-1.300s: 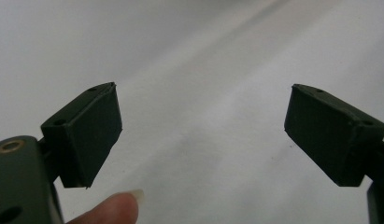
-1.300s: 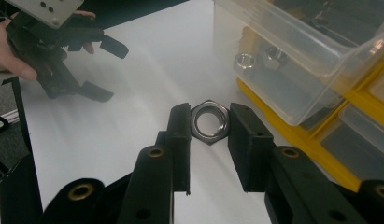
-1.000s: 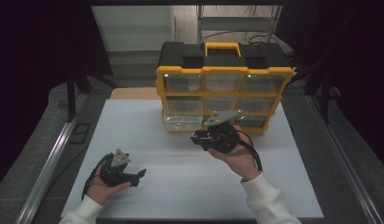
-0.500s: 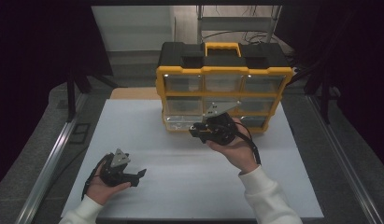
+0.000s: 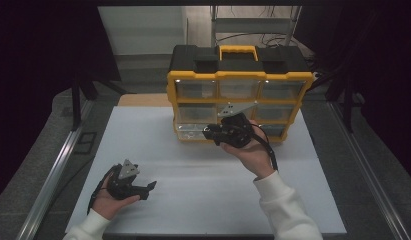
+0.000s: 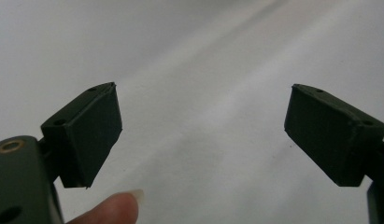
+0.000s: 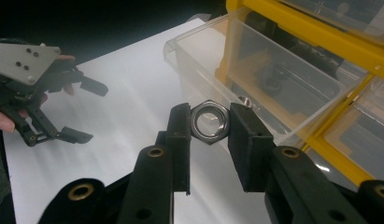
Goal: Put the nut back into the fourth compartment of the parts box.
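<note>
Metal hex nut [image 7: 209, 122] sits pinched between the two black jaws of the right hand-held gripper [image 7: 209, 128], its flat sides against the pads and its hole facing the camera of the right gripper view. That gripper, seen from the high view [image 5: 209, 133], is held above the white surface [image 5: 203, 185] just in front of the bottom row of a yellow and black organizer case [image 5: 238, 75], with the person's right hand [image 5: 250, 150] wrapped around it. Just behind the nut, a clear plastic drawer [image 7: 255, 79] stands pulled out of the case, and small dark parts lie in it, too blurred to name. The left hand-held gripper [image 5: 150, 187] rests low at the near left of the surface, well apart from the case, held in the left hand [image 5: 110, 197]. In the left gripper view its jaws stand wide with nothing between them, bare white surface beyond, and a fingertip [image 6: 110, 210] shows at the bottom edge.
</note>
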The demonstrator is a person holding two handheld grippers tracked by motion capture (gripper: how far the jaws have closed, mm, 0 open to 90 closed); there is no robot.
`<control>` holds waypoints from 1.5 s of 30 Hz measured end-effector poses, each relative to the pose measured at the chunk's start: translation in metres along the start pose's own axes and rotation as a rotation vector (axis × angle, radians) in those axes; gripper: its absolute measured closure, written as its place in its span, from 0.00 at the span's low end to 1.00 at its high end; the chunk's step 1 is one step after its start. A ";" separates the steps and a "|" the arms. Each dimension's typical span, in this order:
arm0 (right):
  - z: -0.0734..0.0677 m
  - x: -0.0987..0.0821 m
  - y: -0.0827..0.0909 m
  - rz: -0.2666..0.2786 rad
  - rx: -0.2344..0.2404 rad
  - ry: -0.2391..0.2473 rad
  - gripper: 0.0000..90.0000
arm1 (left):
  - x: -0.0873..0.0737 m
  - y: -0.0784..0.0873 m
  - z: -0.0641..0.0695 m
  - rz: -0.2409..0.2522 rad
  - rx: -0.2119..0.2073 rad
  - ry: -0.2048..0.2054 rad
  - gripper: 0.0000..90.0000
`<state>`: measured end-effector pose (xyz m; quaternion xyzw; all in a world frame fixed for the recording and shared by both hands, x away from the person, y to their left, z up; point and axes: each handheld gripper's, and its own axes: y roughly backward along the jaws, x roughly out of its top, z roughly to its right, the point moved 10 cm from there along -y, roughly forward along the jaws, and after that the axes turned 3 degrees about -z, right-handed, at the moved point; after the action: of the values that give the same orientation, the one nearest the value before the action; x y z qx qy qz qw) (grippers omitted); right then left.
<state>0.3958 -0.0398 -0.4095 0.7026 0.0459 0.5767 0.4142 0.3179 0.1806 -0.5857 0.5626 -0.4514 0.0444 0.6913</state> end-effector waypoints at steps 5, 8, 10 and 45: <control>0.003 0.003 -0.002 0.001 -0.002 -0.005 0.79 | 0.000 0.000 -0.001 -0.002 0.001 -0.002 0.13; 0.005 0.004 -0.002 0.001 -0.005 -0.006 0.79 | 0.000 0.000 -0.001 -0.003 0.001 -0.002 0.13; 0.005 0.005 -0.002 0.004 -0.007 -0.008 0.79 | 0.000 0.000 -0.001 -0.003 0.001 -0.003 0.13; 0.026 0.030 -0.008 0.024 -0.057 -0.045 0.79 | 0.000 0.001 -0.001 0.001 0.000 -0.001 0.13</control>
<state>0.4312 -0.0315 -0.3913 0.7039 0.0119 0.5666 0.4281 0.3180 0.1823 -0.5847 0.5624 -0.4519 0.0445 0.6910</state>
